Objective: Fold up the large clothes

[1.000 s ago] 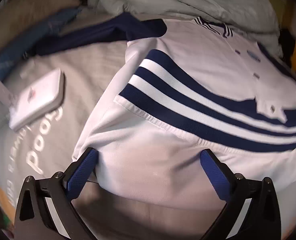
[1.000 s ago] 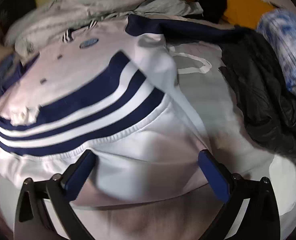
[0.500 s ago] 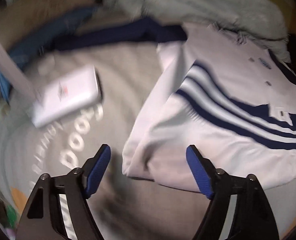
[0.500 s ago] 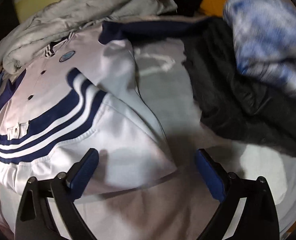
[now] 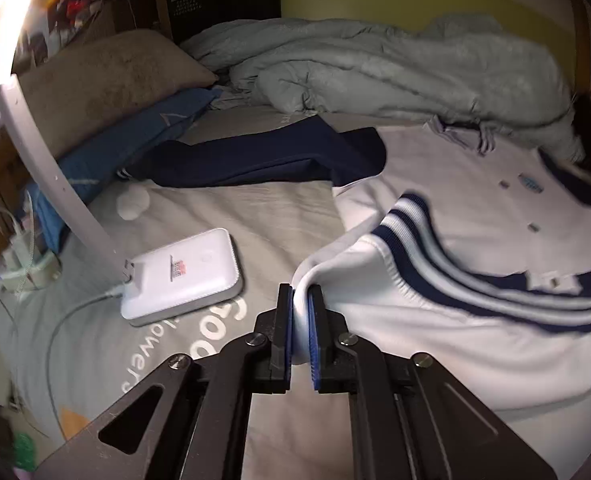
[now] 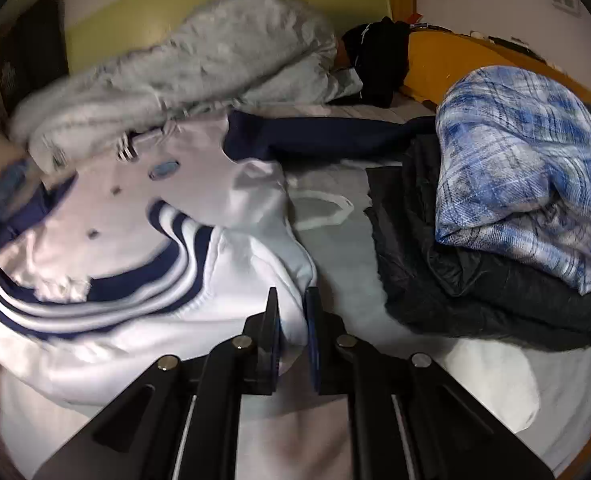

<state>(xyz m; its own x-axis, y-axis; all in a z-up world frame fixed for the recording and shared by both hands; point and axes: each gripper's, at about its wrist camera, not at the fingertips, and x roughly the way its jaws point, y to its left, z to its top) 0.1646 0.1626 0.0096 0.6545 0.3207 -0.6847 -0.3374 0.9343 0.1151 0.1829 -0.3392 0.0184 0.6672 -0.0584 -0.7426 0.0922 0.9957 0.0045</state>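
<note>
A grey printed bedsheet (image 5: pixel 255 216) covers the bed, and a heap of pale grey quilt (image 5: pixel 395 68) lies across its far side, toward twelve o'clock in both views. The white jacket (image 5: pixel 475 208) with navy stripes and navy sleeves is spread over the sheet, filling the three o'clock side of the left wrist view and the nine o'clock side of the right wrist view, its hem end nearest the cameras and lifted into folds. At three o'clock in the right view a blue plaid bundle (image 6: pixel 523 168) sits on a dark padded garment (image 6: pixel 475 280). A brown pillow (image 5: pixel 107 80) lies at ten o'clock in the left view, with a white lamp base (image 5: pixel 183 276) at eight o'clock. The left gripper (image 5: pixel 300 312) is pinched shut on the jacket's near left corner, white cloth squeezed between its blue pads. The right gripper (image 6: pixel 291 316) is closing on the near right corner, cloth bunched between its jaws.
</note>
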